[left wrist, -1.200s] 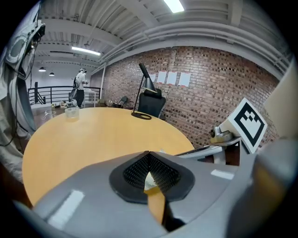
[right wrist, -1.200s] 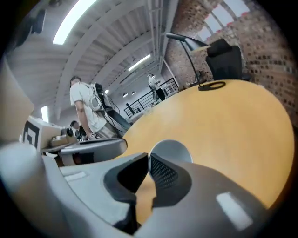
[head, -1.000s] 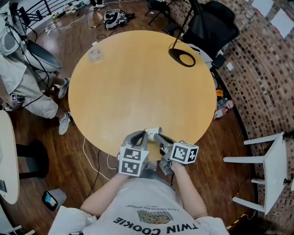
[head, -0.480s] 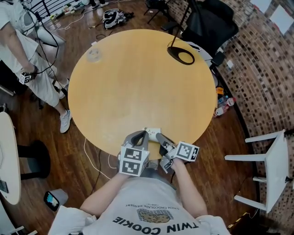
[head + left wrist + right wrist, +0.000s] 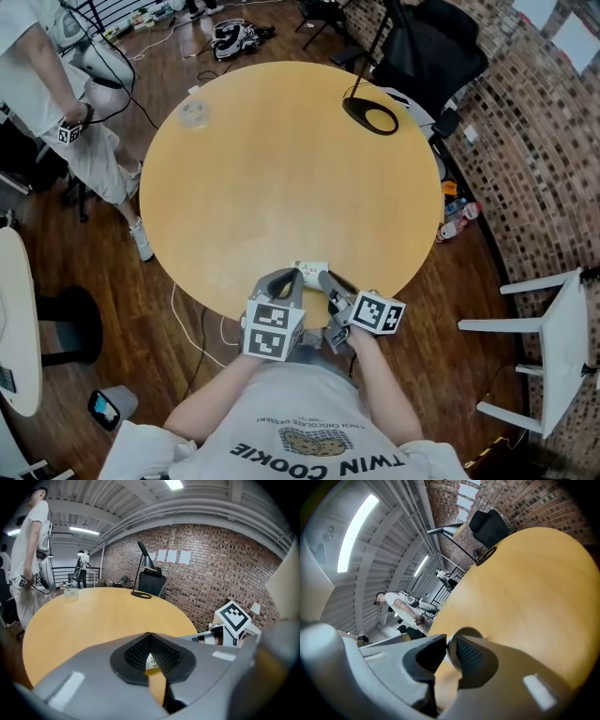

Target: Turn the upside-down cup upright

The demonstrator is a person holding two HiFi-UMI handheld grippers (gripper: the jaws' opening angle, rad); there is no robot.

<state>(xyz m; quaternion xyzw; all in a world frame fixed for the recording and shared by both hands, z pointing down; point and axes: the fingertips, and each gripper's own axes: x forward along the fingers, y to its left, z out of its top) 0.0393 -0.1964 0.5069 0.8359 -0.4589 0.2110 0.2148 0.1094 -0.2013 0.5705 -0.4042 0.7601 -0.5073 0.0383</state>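
A small white cup (image 5: pixel 311 271) stands at the near edge of the round wooden table (image 5: pixel 291 178), between my two grippers. My right gripper (image 5: pixel 325 279) reaches it from the right. In the right gripper view its jaws (image 5: pixel 451 645) are opening, with the cup's thin wall (image 5: pixel 452 649) between them, close to one pad and with a gap to the other. My left gripper (image 5: pixel 286 277) sits just left of the cup with its tips together (image 5: pixel 150 637) and nothing held. A sliver of the cup (image 5: pixel 150 659) shows behind them.
A clear plastic cup (image 5: pixel 194 112) stands at the table's far left and a black lamp base (image 5: pixel 372 117) at its far right. A person (image 5: pixel 56 89) stands left of the table. A white chair (image 5: pixel 553 342) is on the right, and cables lie on the floor.
The right gripper has rolled slightly at the cup and barely shifted. The left gripper has stayed still. The person on the left has stepped farther up along the table's side.
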